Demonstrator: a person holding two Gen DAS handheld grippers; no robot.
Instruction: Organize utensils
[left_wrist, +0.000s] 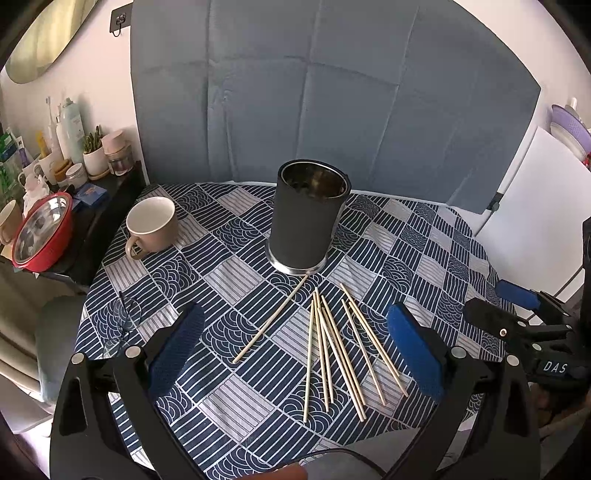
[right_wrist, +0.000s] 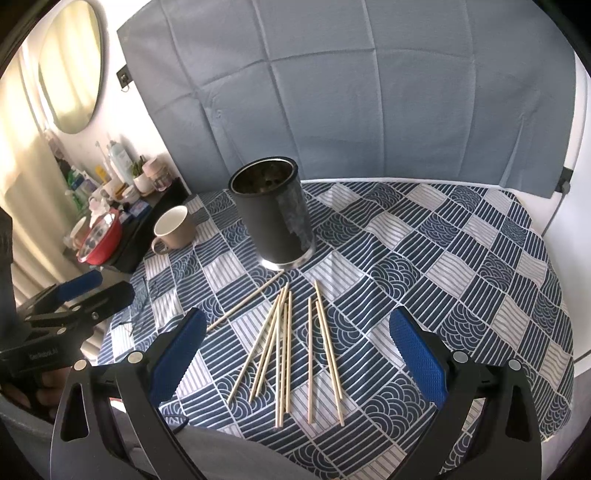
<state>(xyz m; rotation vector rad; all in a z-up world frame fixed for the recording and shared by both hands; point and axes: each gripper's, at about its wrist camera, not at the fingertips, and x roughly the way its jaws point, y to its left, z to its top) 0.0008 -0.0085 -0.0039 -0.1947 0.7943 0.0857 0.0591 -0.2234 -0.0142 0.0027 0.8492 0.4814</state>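
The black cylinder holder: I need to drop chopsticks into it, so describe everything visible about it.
The black cylinder holder stands upright on the patterned tablecloth, behind the scattered chopsticks. Matte black outside, shiny metal inside, with a metal rim at its base. The top is open and nothing sticks out. One chopstick's tip lies at its base; neither gripper touches it.

Left tongs (left_wrist: 295, 347) and right tongs (right_wrist: 299, 350) both hang side by side, spread wide, gripping nothing.
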